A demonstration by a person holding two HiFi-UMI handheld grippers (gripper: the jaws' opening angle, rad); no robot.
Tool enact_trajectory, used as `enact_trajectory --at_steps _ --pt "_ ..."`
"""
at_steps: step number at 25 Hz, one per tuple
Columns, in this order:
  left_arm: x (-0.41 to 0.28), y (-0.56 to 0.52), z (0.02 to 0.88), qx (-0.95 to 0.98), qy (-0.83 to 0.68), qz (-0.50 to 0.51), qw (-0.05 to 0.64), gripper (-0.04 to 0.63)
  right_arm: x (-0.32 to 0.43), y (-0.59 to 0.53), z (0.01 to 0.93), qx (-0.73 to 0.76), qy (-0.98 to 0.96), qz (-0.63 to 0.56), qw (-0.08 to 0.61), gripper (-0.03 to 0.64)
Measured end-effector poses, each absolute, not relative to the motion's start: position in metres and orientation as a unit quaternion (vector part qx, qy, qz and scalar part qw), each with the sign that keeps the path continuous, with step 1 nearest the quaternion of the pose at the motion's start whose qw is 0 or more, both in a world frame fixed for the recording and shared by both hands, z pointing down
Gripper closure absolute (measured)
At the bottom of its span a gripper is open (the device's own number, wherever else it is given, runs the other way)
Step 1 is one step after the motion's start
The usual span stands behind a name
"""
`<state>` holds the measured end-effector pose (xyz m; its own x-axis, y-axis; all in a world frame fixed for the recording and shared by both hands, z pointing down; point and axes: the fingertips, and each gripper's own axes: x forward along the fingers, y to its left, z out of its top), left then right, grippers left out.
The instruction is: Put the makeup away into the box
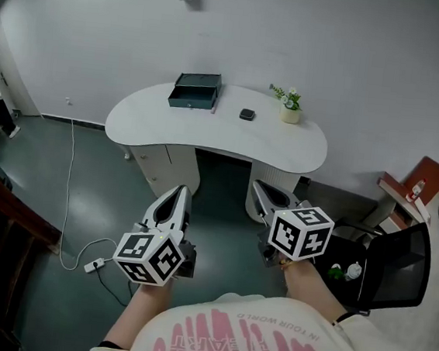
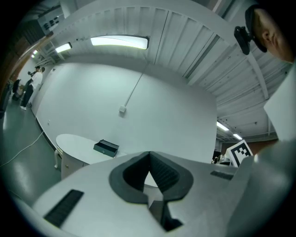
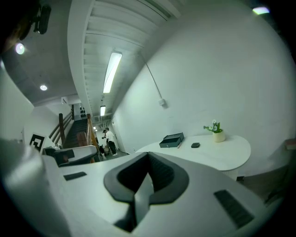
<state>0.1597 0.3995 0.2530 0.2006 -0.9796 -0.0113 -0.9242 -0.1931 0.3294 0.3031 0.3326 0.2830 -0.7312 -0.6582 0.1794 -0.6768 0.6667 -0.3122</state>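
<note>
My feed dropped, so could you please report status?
Left gripper, right gripper shut, empty. Box on table, small dark case beside it, untouched. Nothing in the way.

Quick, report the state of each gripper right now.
Left gripper: closed, holding nothing.
Right gripper: closed, holding nothing.

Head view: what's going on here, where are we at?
A person stands back from the white desk, holding the left gripper and right gripper out front, both with jaws together and empty. On the desk sit a dark box, a small dark case, likely the makeup, and a potted plant. Nothing is picked up yet, and the desk looks too far to reach from here.
</note>
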Motion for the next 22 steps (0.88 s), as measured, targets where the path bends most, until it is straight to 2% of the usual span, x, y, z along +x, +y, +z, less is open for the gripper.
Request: enact_trajectory --at_steps 5,14,22 --pt "0.14 0.384 0.258 0.77 -0.617 -0.106 0.123 0.594 0.278 0.319 0.292 0.366 -0.911 0.188 0.025 0.617" --pt "0.124 0.363 0.298 0.761 -0.617 -0.101 0.173 0.594 0.257 0.303 0.347 0.359 -0.903 0.22 0.087 0.617" --pt "0.103 0.303 0.309 0.75 -0.628 -0.1 0.18 0.594 0.243 0.238 0.358 0.353 -0.903 0.222 0.1 0.617"
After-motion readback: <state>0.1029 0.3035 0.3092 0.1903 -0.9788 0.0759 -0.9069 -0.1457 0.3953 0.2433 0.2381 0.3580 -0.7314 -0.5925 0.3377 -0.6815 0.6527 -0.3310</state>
